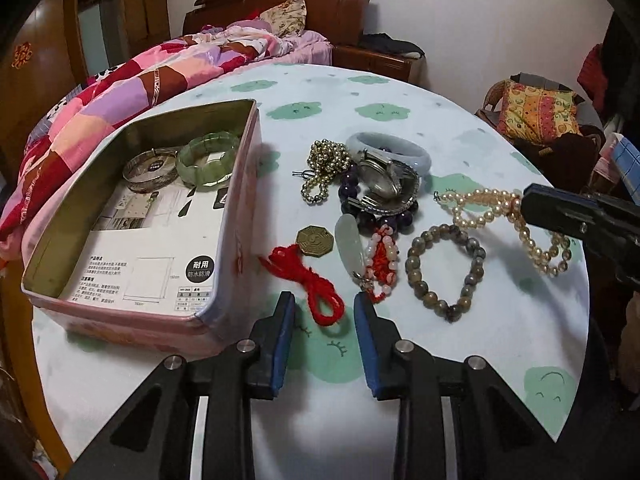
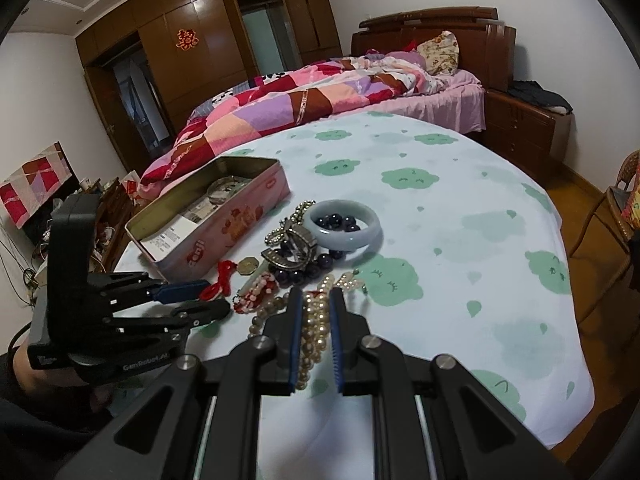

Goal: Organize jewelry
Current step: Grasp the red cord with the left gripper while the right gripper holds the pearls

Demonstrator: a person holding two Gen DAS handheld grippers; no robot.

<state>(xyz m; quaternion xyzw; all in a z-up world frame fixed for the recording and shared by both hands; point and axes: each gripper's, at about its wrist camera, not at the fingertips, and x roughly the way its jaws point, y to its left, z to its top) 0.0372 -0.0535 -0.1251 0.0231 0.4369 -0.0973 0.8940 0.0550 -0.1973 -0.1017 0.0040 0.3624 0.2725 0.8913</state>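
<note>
The right tool (image 2: pixel 315 300) is closing its fingers around the pearl necklace (image 2: pixel 312 332), which is lying on the surface (image 2: pixel 460 240) beside the other loose jewelry. The left tool (image 1: pixel 324 304) is hovering open and empty over the red cord (image 1: pixel 316 284). Next, I judge, the necklace needs lifting clear and carrying to the tin box (image 1: pixel 236 216).

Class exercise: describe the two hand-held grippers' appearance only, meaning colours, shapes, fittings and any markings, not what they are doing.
Each hand-held gripper is black, with angular linkage arms joined by round silver pivot bolts. The left hand-held gripper has flat blue pads lining its fingers; the right hand-held gripper has the same. Seen from the right wrist camera, the left one's boxy black body carries white "GenRobot.AI" lettering.
</note>
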